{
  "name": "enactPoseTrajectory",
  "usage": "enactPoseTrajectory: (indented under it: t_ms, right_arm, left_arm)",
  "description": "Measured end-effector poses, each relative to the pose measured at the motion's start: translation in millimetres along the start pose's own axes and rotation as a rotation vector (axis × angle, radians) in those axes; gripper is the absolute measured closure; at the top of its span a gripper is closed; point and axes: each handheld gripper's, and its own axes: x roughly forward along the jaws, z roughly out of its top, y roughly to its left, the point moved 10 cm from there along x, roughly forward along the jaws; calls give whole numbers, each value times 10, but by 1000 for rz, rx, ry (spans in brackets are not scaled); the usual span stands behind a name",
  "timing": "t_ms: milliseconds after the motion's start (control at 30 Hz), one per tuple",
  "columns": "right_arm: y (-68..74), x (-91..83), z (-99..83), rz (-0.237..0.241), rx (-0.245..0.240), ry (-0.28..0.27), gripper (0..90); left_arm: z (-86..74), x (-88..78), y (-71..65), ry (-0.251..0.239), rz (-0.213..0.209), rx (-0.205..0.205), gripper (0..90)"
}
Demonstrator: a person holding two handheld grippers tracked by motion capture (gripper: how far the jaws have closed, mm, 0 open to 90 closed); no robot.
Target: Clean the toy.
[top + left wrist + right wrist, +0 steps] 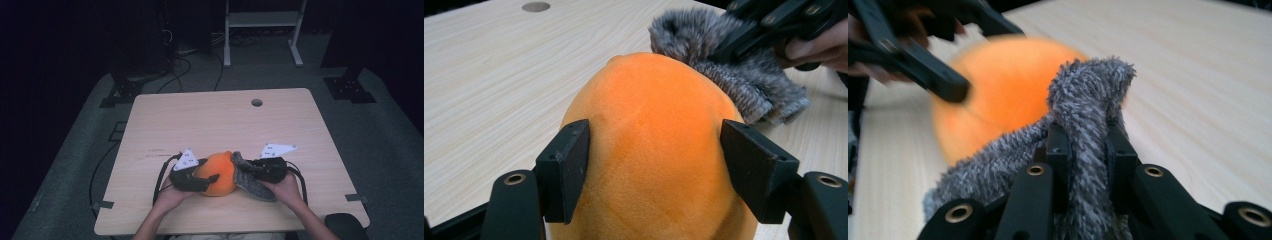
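Both my grippers are on the orange plush ball [218, 174] and its grey fuzzy cover [251, 182], near the front edge of the surface [220, 120].

My left gripper [654, 165] has its jaws set on either side of the orange plush ball, the pads pressing into its flanks, and the ball bulges up between them. My right gripper [1087, 150] has its jaws clamped together on a raised fold of the grey fuzzy cover, which stands up between the pads. From the high view the cover lies just to the right of the ball and touches it, with one hand [172, 196] behind each gripper. A round hole [257, 102] sits at the far side of the surface.
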Motion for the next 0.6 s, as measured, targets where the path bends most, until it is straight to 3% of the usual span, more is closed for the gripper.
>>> enactPoseTrajectory:
  t_ms: [67,100,133,200,267,300,367,400,500,600]
  right_arm:
    - [121,-26,124,40,-16,-56,766]
    - [121,-26,124,40,-16,-56,766]
    - [223,-28,204,56,-50,-84,766]
    - [232,-10,189,50,-58,-70,766]
    - [67,31,53,30,4,-31,766]
    - [67,31,53,30,4,-31,766]
    - [-91,7,-39,-19,37,9,766]
    - [-80,-8,-25,-17,36,1,766]
    - [74,-44,124,21,-6,-60,765]
    - [160,-29,183,29,-45,-72,765]
  left_arm:
    - [6,9,-33,-3,5,19,300]
    - [6,9,-33,-3,5,19,300]
    - [10,12,-47,-2,12,32,300]
    - [15,11,-64,3,21,51,301]
    - [14,8,-77,3,22,55,305]
    - [14,8,-77,3,22,55,305]
    - [17,6,-91,0,21,71,305]
    - [19,8,-99,1,20,75,305]
    - [25,18,-125,-2,17,86,304]
    - [26,17,-144,-1,15,95,303]
